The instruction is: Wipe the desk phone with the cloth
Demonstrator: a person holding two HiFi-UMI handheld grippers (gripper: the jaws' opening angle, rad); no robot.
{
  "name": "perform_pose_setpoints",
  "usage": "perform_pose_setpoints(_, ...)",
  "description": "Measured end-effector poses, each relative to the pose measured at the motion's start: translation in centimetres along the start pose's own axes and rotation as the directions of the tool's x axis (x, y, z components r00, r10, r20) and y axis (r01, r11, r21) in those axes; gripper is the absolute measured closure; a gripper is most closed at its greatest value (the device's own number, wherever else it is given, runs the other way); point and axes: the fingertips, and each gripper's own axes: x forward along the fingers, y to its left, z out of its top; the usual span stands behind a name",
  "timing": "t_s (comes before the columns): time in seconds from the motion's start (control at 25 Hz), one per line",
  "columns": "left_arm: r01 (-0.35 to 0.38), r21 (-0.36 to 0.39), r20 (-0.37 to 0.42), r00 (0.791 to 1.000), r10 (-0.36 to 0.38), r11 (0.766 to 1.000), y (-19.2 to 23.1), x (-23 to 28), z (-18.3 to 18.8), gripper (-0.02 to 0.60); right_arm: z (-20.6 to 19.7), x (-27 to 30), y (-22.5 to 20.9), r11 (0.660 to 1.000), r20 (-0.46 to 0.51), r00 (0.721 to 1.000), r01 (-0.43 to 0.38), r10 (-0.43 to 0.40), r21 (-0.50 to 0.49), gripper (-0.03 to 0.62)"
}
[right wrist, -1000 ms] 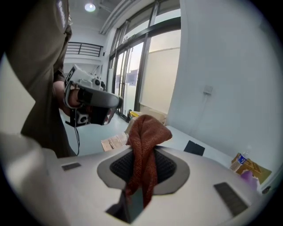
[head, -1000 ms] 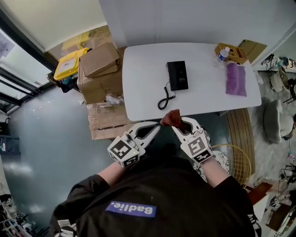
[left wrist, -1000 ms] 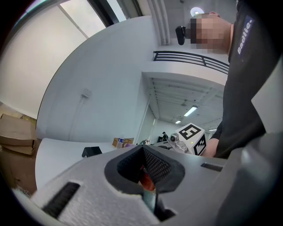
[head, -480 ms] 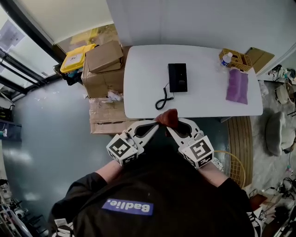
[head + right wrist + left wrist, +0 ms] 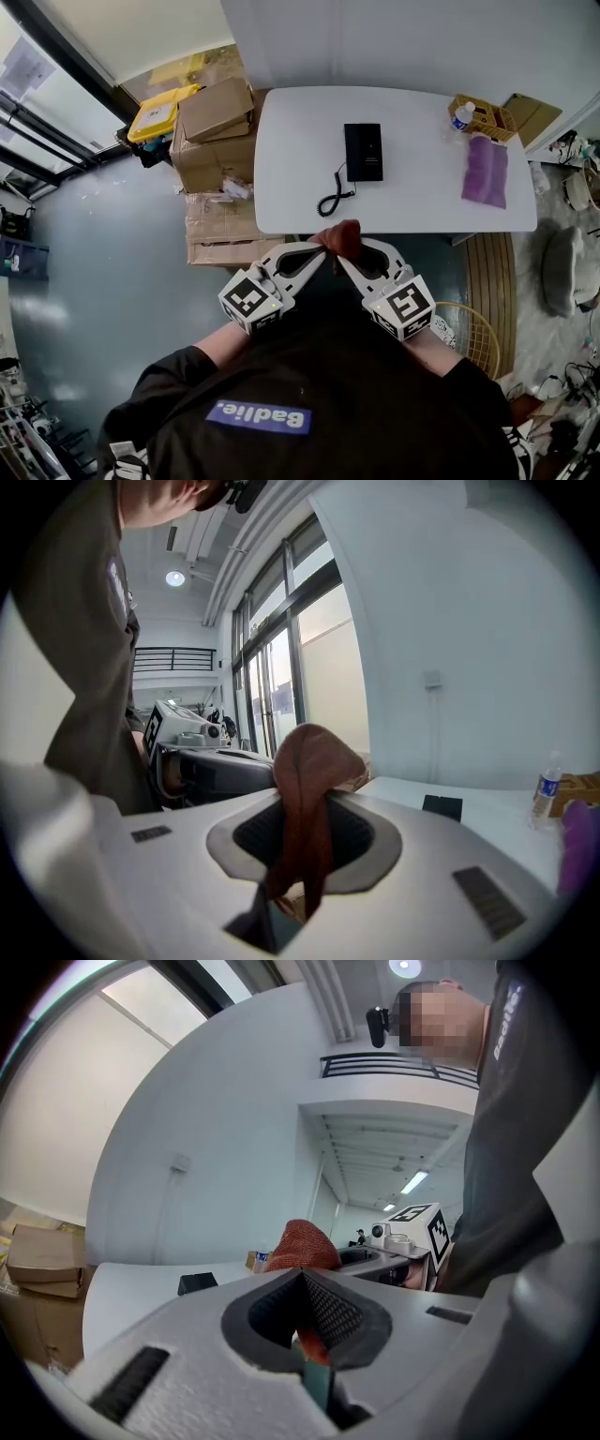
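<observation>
left gripper (image 5: pixel 322 250) and right gripper (image 5: pixel 343 256) are each clamped on an end of the red-brown cloth (image 5: pixel 340 235), bunched between them in the air just off the table's (image 5: pixel 422 202) near edge. desk phone (image 5: pixel 363 151) sits mid-table, well apart from the cloth. cloth pickup looks done, wiping not begun.

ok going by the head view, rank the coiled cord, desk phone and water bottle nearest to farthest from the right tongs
1. coiled cord, near edge, just ahead of the right tongs and their cloth.
2. desk phone, further back, centre.
3. water bottle, far right corner.
</observation>
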Motion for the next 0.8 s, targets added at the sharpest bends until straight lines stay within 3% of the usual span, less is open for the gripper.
perform_pose_setpoints(0.8,0.005,0.016,-0.002,1.000,-0.005,1.000,-0.03,-0.76,-0.13,0.572,-0.47,-0.13,0.79,1.000,-0.014,1.000,0.002,-0.002,-0.006,0.505)
